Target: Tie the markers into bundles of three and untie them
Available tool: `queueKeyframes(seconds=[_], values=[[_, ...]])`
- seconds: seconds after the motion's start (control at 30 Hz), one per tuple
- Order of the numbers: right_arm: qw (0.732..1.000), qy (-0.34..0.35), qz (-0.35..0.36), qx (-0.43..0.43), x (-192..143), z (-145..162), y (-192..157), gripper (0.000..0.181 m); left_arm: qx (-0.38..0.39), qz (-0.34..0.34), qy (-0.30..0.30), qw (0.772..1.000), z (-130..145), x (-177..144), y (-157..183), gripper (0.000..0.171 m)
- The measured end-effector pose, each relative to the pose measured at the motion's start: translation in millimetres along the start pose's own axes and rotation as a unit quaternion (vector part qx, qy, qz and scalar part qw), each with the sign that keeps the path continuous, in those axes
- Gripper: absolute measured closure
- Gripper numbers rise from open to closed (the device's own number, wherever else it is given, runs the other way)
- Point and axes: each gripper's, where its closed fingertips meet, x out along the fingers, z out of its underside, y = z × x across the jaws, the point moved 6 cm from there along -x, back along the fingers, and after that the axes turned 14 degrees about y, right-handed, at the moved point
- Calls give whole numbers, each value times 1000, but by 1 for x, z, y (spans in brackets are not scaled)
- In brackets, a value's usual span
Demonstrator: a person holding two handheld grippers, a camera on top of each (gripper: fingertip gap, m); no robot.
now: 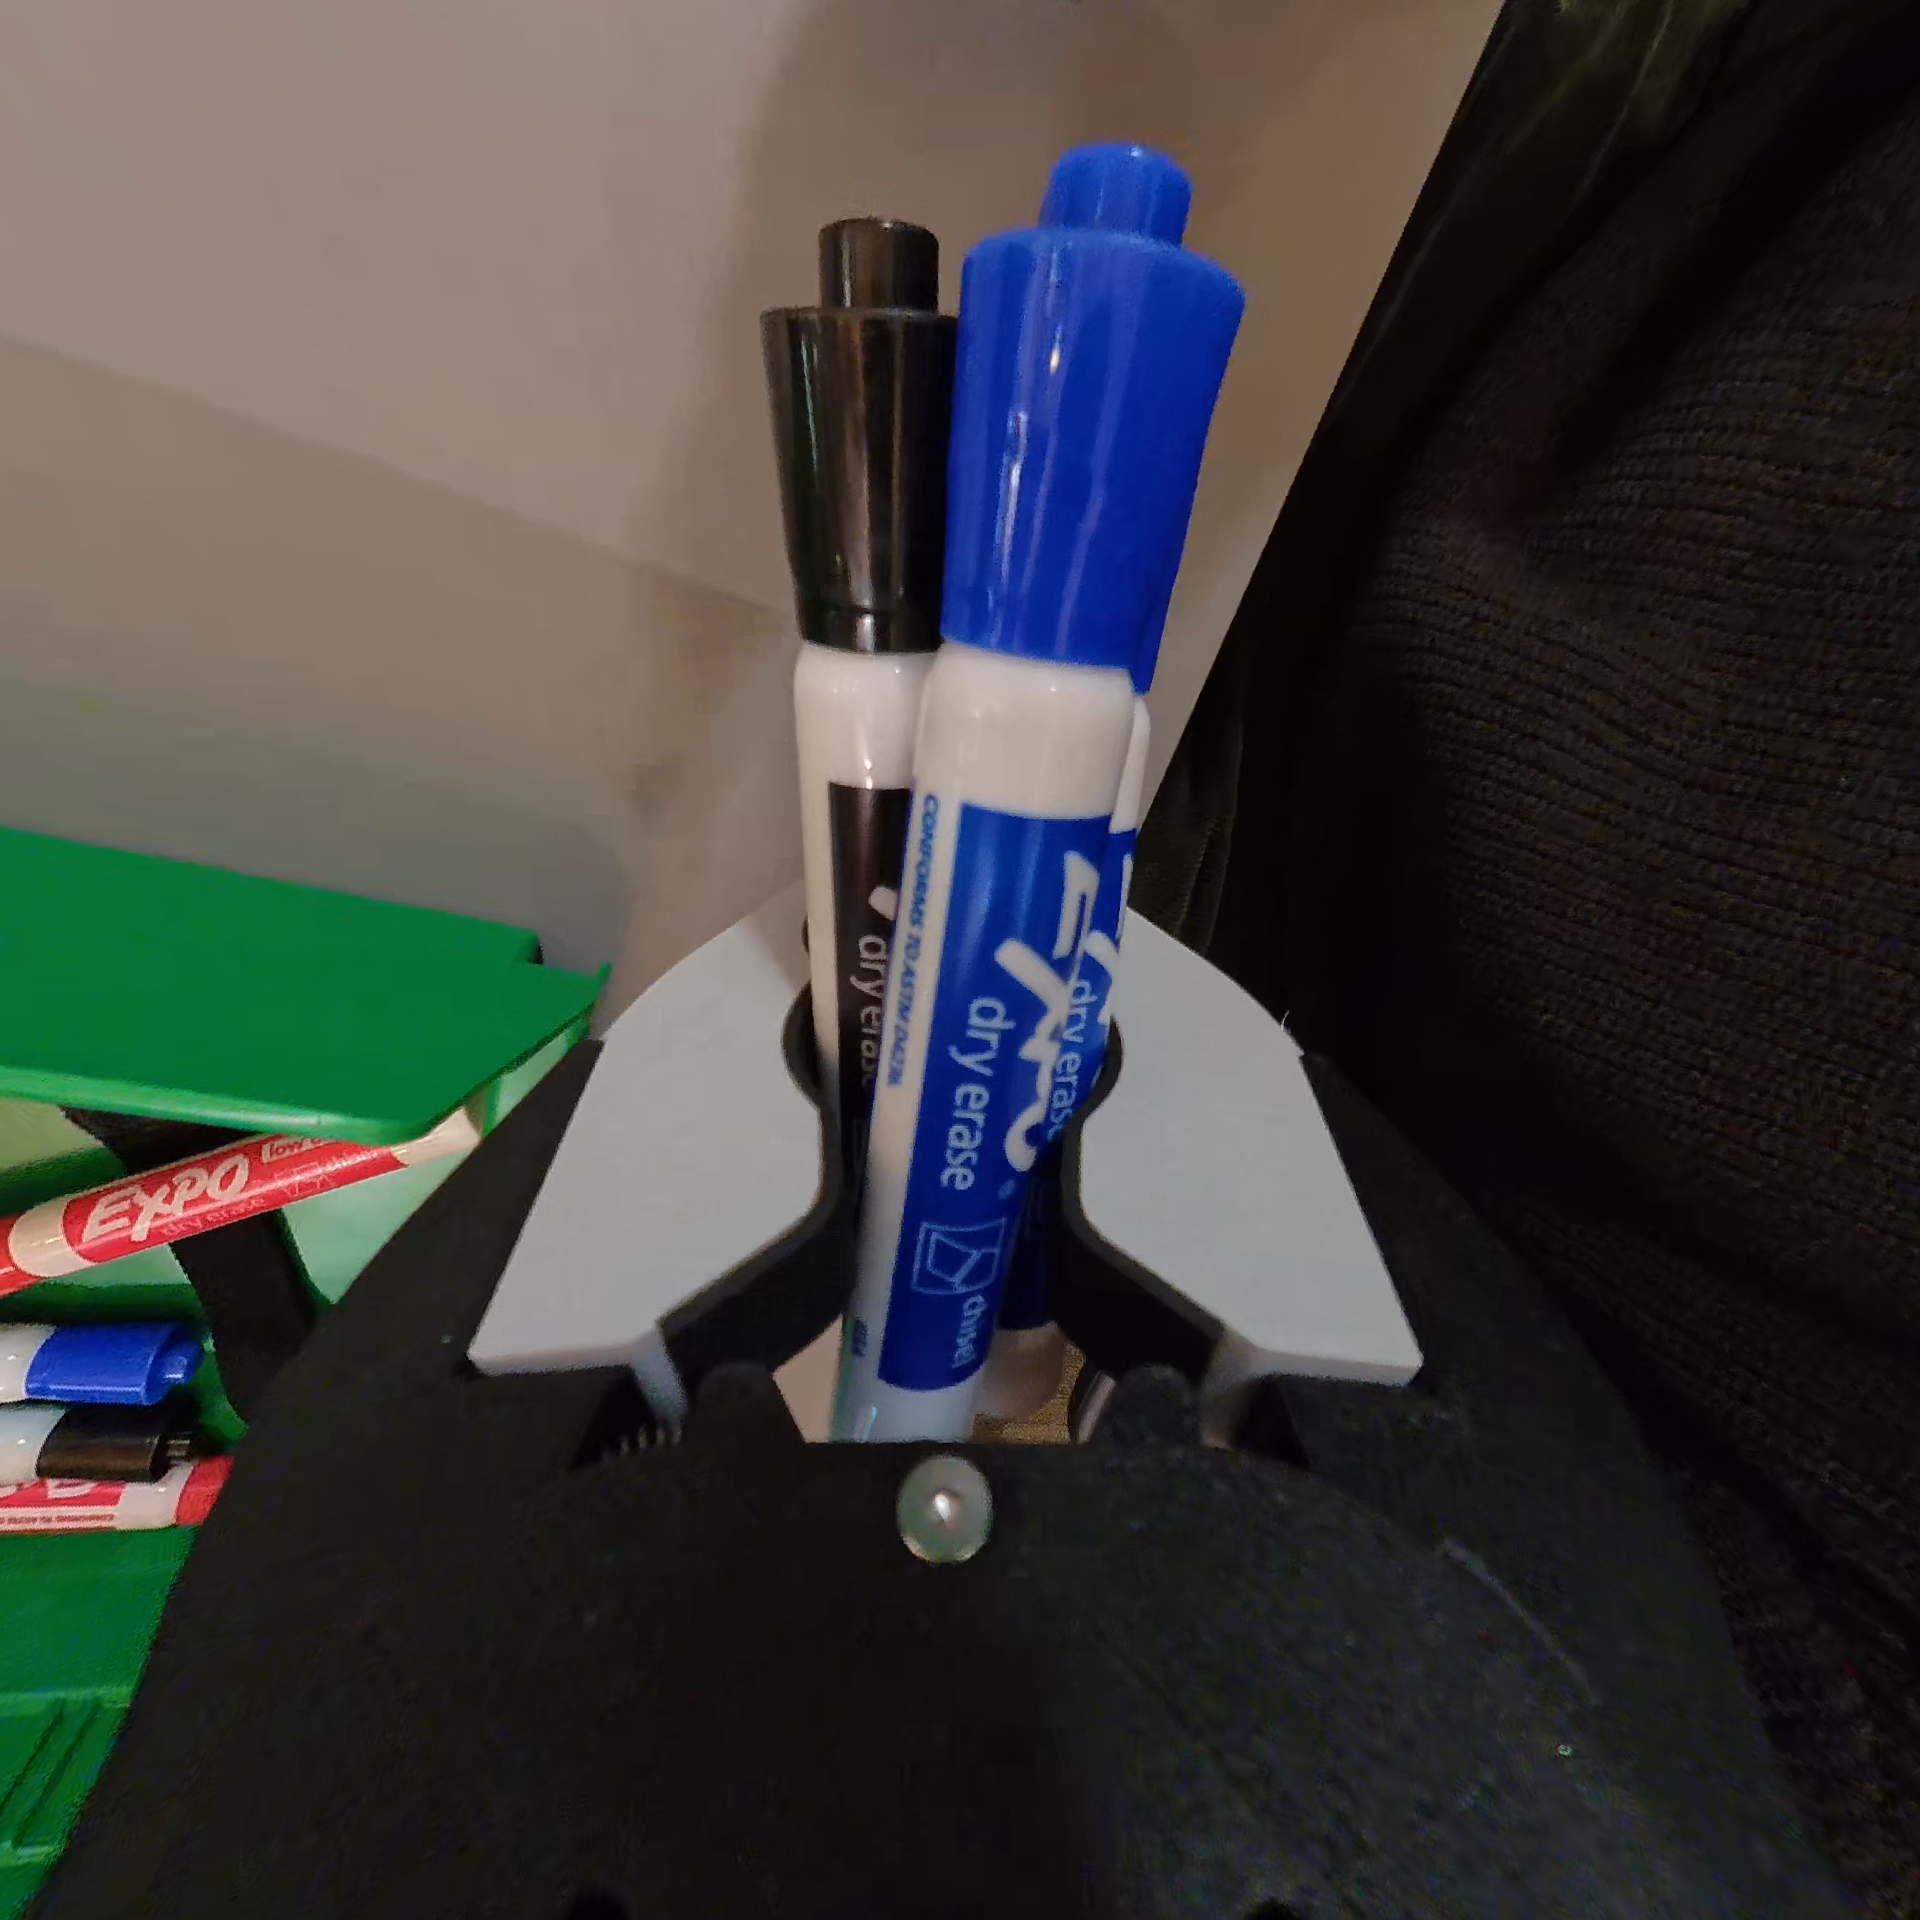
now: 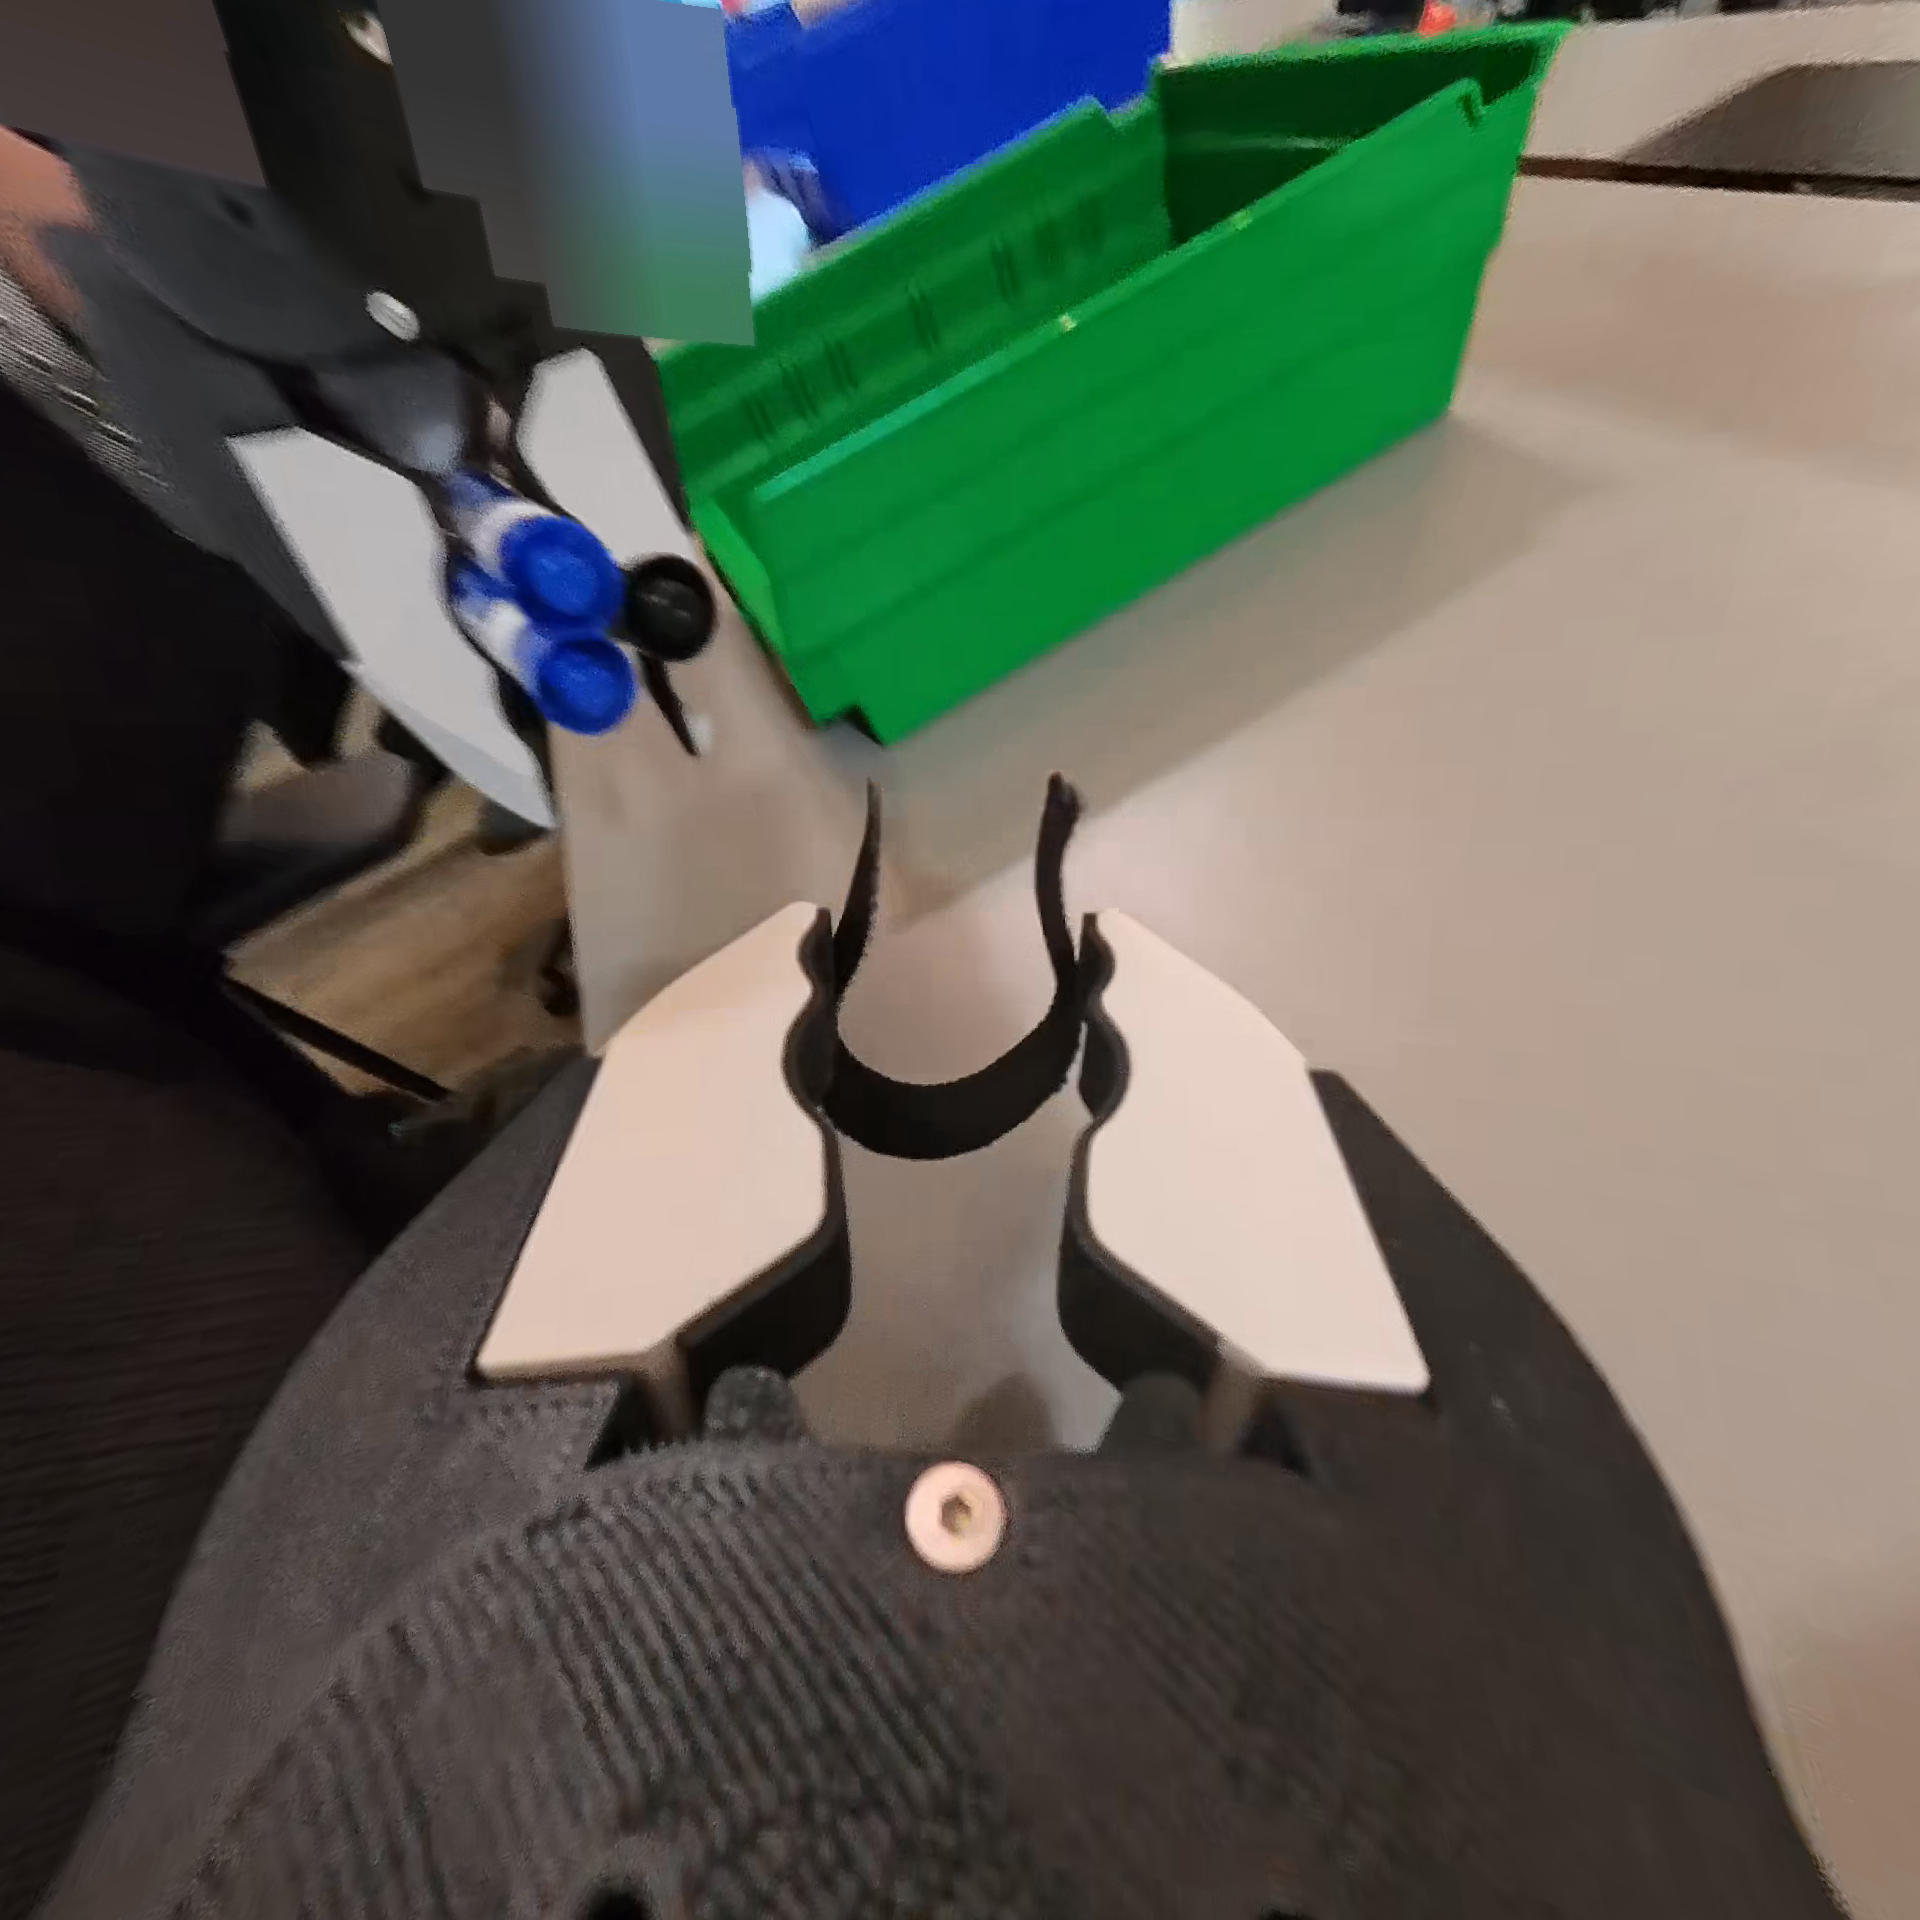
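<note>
Left hand-held gripper [image 1: 951, 1049] clamps three markers [image 1: 1039, 727] beside green bin [image 1: 260, 997].

Soft indoor light; right view motion-blurred, edges warped.

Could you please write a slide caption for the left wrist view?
Left gripper clamps two blue-capped and one black-capped whiteboard markers beside a green plastic bin.

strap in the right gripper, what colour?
Black. The strap curves in a U between the right gripper fingers; it shows best in the right wrist view.
</note>
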Motion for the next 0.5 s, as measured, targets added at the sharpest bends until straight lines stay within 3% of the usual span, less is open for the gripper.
queueKeyframes(seconds=[0.13,0.5], values=[[996,39,-66,55,7,-3,-19,136,-1,4,-5,1000,1,3,-1,128],[988,61,-118,84,22,3,-47,133,6,14,-7,1000,-2,8,2,128]])
